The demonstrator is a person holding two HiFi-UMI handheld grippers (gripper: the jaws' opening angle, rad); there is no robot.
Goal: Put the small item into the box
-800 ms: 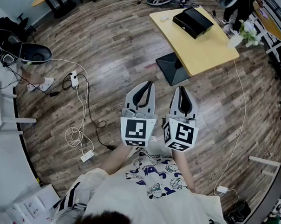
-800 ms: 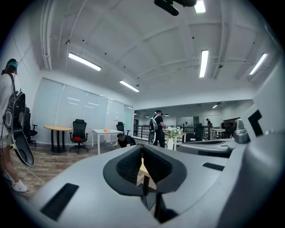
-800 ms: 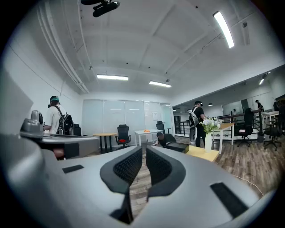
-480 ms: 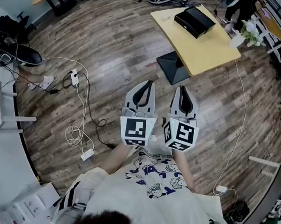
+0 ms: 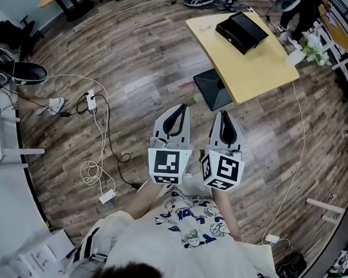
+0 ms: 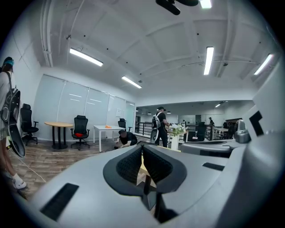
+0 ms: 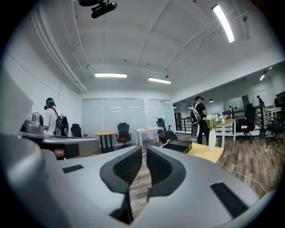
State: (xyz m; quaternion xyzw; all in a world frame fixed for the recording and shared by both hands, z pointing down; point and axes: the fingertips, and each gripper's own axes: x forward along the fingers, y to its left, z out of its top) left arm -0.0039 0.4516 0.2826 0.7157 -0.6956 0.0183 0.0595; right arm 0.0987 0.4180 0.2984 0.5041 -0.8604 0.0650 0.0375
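A black box (image 5: 242, 30) lies on a yellow table (image 5: 263, 67) at the far right of the head view. A small white item (image 5: 203, 26) rests on the table left of the box. I hold both grippers side by side close to my chest, above the wooden floor and well short of the table. My left gripper (image 5: 179, 108) is shut with nothing in it, its jaws meeting at the tips (image 6: 142, 149). My right gripper (image 5: 224, 114) also stands shut and empty (image 7: 144, 151). The box (image 7: 178, 146) shows ahead in the right gripper view.
A white vase with flowers (image 5: 307, 50) stands at the table's far right edge. The table's dark base (image 5: 213, 88) sits on the floor. White cables and a power strip (image 5: 92, 97) trail on the floor at left. People and office chairs (image 7: 123, 132) are further off.
Both grippers stay where they were. The person at the left edge of the head view has moved further left, and the view has shifted slightly.
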